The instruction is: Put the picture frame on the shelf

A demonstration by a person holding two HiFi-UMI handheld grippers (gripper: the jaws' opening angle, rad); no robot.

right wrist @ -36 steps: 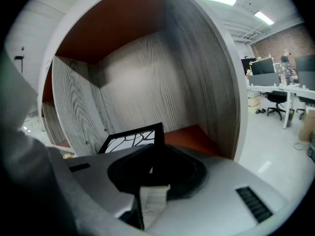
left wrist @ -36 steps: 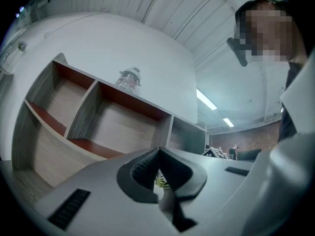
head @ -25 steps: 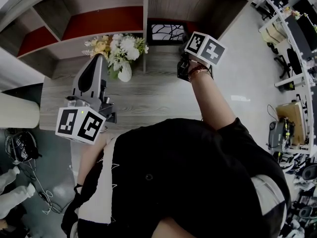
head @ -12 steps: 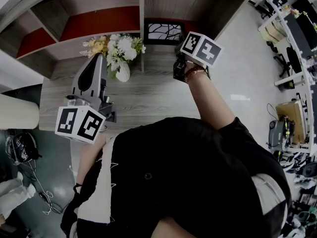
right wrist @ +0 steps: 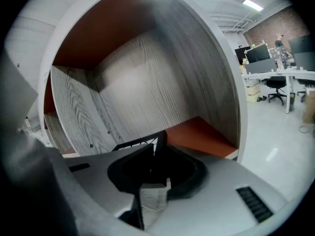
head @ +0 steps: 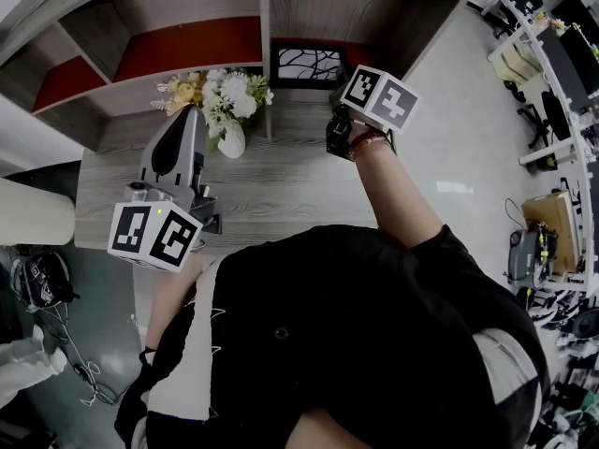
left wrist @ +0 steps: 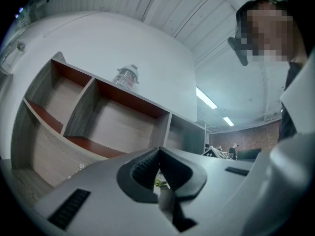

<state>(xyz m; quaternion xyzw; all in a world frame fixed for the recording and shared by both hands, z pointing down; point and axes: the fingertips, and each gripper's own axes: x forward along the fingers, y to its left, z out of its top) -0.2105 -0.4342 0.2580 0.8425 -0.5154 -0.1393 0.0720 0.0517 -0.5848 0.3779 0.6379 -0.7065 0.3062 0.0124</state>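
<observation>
The picture frame [head: 307,64], black with a white branch pattern, stands in the shelf's [head: 187,45] right compartment, just right of the divider. My right gripper [head: 337,88] reaches in at the frame's right side. In the right gripper view the frame's thin black edge [right wrist: 142,142] rises between the pads, and the right gripper [right wrist: 156,154] is shut on it; its jaws have just been opening slightly with the edge still between them. My left gripper [head: 190,112] hovers over the table by the flowers. In its own view the left gripper [left wrist: 158,156] is shut with nothing held.
A white vase of flowers [head: 225,101] stands on the wooden table [head: 281,176] in front of the divider. A glass jar [left wrist: 127,76] sits on top of the shelf. Office desks and chairs [right wrist: 275,82] lie to the right.
</observation>
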